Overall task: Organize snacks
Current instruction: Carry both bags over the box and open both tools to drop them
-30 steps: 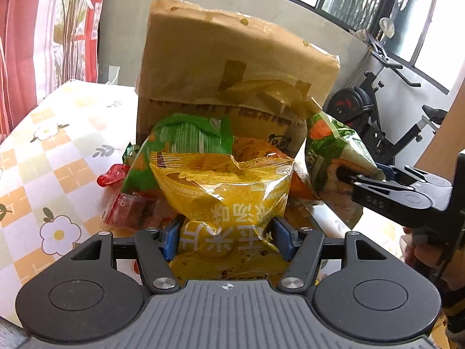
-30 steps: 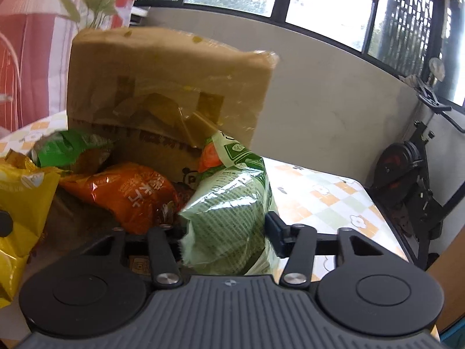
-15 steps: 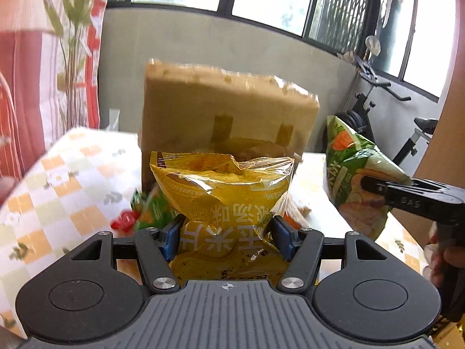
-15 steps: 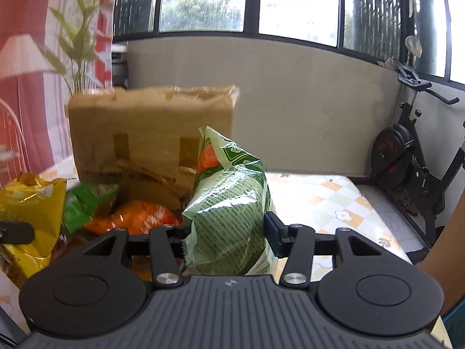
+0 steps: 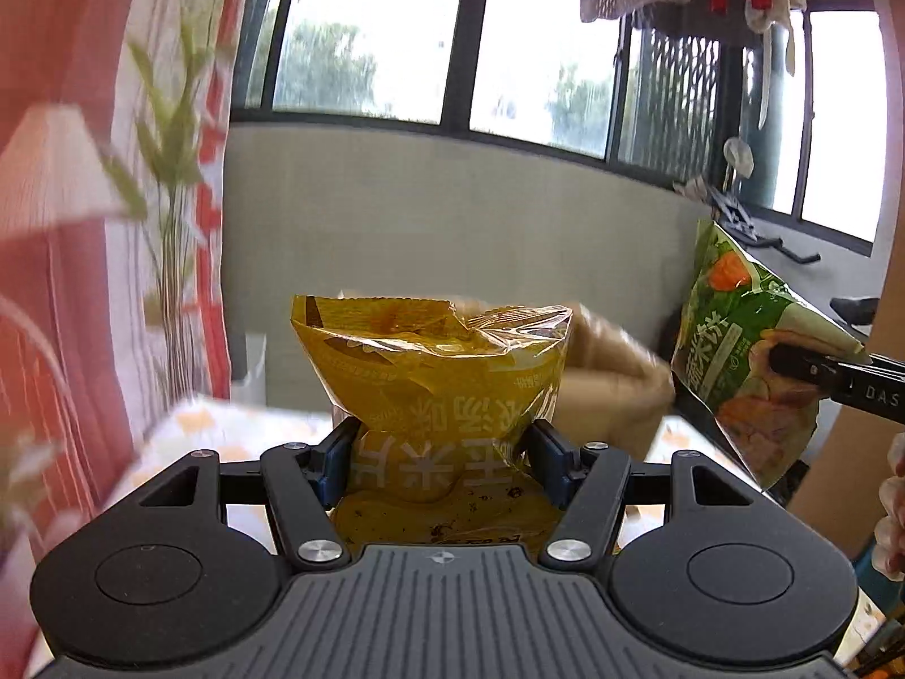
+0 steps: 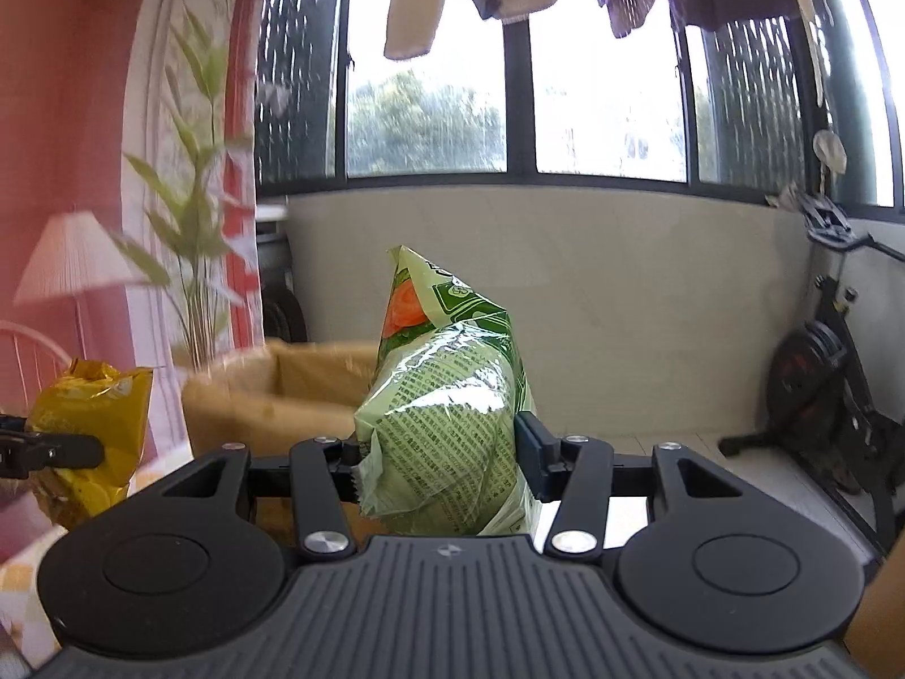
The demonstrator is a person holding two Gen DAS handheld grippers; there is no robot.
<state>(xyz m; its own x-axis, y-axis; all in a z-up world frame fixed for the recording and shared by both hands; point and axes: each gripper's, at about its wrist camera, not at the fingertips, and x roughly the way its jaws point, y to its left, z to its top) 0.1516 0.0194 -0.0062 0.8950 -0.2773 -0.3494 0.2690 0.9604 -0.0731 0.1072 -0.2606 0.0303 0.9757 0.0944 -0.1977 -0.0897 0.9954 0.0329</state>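
Observation:
My left gripper (image 5: pixel 441 452) is shut on a yellow snack bag (image 5: pixel 435 373) and holds it upright in the air. My right gripper (image 6: pixel 438 452) is shut on a green snack bag (image 6: pixel 447 407), also lifted. The green bag shows at the right of the left wrist view (image 5: pixel 746 362), the yellow bag at the left of the right wrist view (image 6: pixel 90 424). A brown cardboard box (image 6: pixel 271 396) stands open-topped below and beyond both bags; it also shows in the left wrist view (image 5: pixel 611 379), partly hidden by the yellow bag.
The table with a checkered flower cloth (image 5: pixel 226 424) lies below. A tall plant (image 6: pixel 198 215) and a pink curtain are at the left. A grey low wall with windows is behind. An exercise bike (image 6: pixel 831 396) stands at the right.
Both grippers have risen with their bags, from the snack pile to above the box's rim. The other snacks on the table have dropped out of view. The box's open top now shows.

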